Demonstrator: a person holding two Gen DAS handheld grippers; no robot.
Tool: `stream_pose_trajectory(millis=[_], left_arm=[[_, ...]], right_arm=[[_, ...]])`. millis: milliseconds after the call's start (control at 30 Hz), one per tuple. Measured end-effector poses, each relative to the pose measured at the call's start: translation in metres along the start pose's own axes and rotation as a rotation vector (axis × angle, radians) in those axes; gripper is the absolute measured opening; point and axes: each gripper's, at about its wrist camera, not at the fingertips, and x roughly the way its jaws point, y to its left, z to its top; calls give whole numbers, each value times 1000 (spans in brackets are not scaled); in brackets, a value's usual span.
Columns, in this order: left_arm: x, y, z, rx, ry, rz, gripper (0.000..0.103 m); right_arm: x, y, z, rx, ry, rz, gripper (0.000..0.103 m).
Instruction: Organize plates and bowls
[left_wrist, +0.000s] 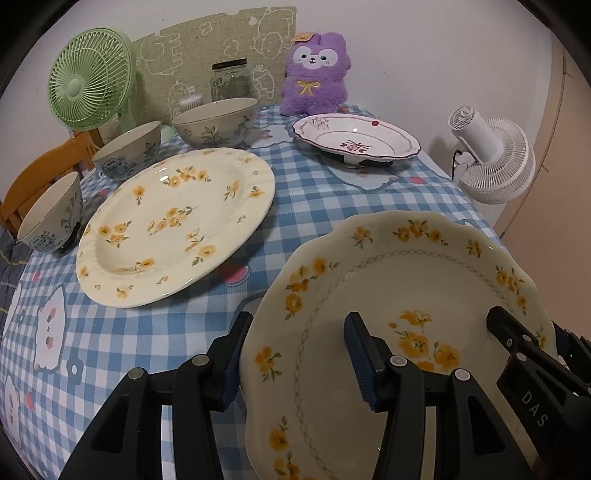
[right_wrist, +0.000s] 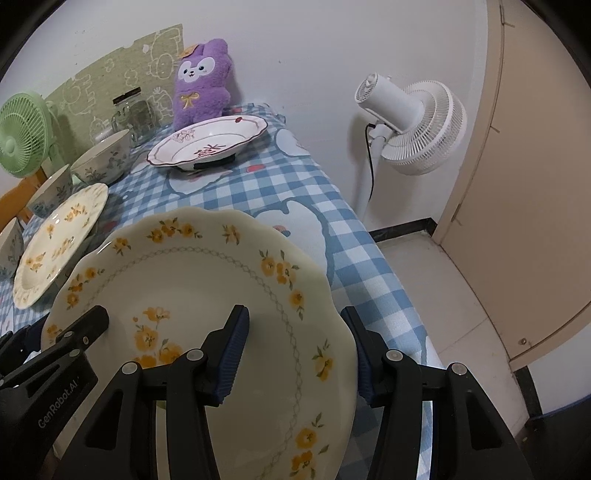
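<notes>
I have the scalloped plate (left_wrist: 406, 295) with the yellow flowers pinched at its rim from both sides: my left gripper (left_wrist: 299, 354) straddles the left edge, one finger under the rim and one on the plate's face, and my right gripper (right_wrist: 295, 350) does the same on the right edge, each about half open with its pads closed on the rim. The plate sits slightly tilted near the front of the checked tablecloth (left_wrist: 303, 192), and I cannot tell whether it is lifted or its underside touches the cloth. Just to its left lies the larger round plate (left_wrist: 177, 225) with yellow blossoms, flat on the table and apart from mine; I judge that is where this one belongs, nested on top. To do it well I should keep both grips equally firm so the glazed rim does not slide between the pads, hold the plate level, and carry it across high enough to clear the round plate's raised edge. I should centre it over the well before lowering, set it down gently, and only then let go. The three bowls (left_wrist: 214, 122) along the left side and the shallow red-trimmed dish (left_wrist: 354, 138) at the back stand well away from my path.
</notes>
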Motion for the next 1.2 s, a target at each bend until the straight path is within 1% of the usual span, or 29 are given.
stream_pose_trajectory(millis=[67,133,267,300,333,367,433,500,600,733,800,1000,1067,1200], left_arm=[[1,-1,0,15,7,-1,60],[0,-4,-1,36,21,-17,75],[-6,-5,-3,46,3,-7,81],[-7,-3,-2,40,4,-10,84],[-8,-1,-2,33,5,-9,86],[-10,1,-2,25,3,-8,86],[-13,3,-3,22,-2,-4,88],[-18,5,-3,20,-7,-5,91],[-26,9,-4,12,-11,-9,95],[-45,13,-5,14,-49,33,98],[-53,16,-6,10,-71,34,102],[-77,30,-6,-10,-114,27,103],[-84,35,-7,-17,-129,25,103],[-100,45,-8,-26,-129,13,103]], right_arm=[[0,0,0,8,-2,9,55],[-2,-3,0,38,-5,34,57],[-5,-6,0,60,-1,54,58],[-7,-5,0,59,-8,54,59],[-12,-3,1,57,-22,54,65],[-16,-3,1,58,-35,54,68],[-26,-1,1,62,-78,56,80],[-33,1,2,63,-100,60,83],[-42,7,3,51,-113,74,85],[-56,16,3,36,-133,71,86],[-63,18,4,36,-144,75,87],[-92,31,5,10,-198,68,93],[-101,37,4,-5,-214,75,95],[-119,49,5,-38,-254,104,100]])
